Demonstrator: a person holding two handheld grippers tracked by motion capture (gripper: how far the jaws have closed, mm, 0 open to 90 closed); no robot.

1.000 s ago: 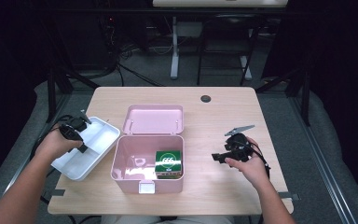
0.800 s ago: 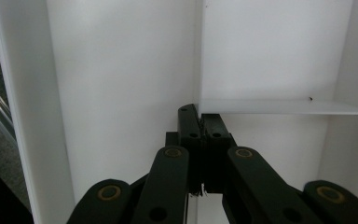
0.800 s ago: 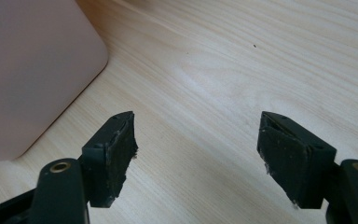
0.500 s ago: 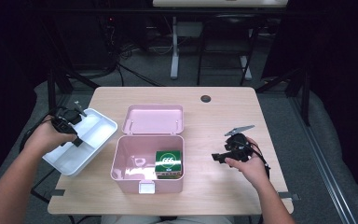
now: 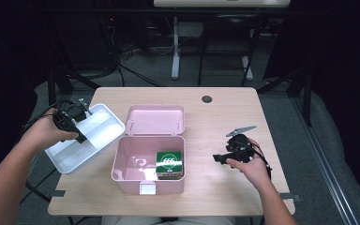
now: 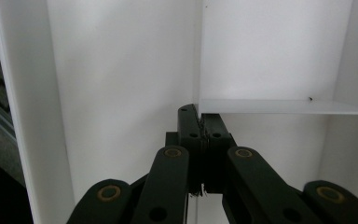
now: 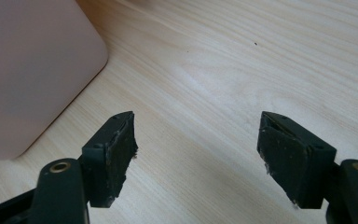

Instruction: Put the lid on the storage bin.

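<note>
**Tray out of the box, not yet set down**

At the left edge of the table (image 5: 225,101), the left gripper (image 5: 77,132) holds a white tray (image 5: 75,154) that hangs partly over the table's left side, tilted, with its near end lower. In the left gripper view the jaws are pressed together on the thin divider (image 6: 279,107) that splits the white tray (image 6: 121,84) into compartments, so the tray is carried by that inner wall. The tray looks empty.

Just right of it, the pink box (image 5: 136,161) stands open near the front of the table, its lid (image 5: 155,121) lying back flat behind it. A green packet (image 5: 170,163) sits in the box's right half; the left half is bare apart from some small fittings too faint to make out.

Further right, the right gripper (image 5: 221,158) rests low over the wood, well apart from the box. In its own view the jaws stand wide apart with nothing between them, above bare table (image 7: 242,65), with a corner of the pink box (image 7: 32,70) at the upper left.

Judged from this, the opening of the box and the lifting out of the tray are done. What is left appears to be setting the tray down flat on the table beside the box and letting go of the divider; the green packet may be the next thing to handle, probably by the idle right gripper.
</note>
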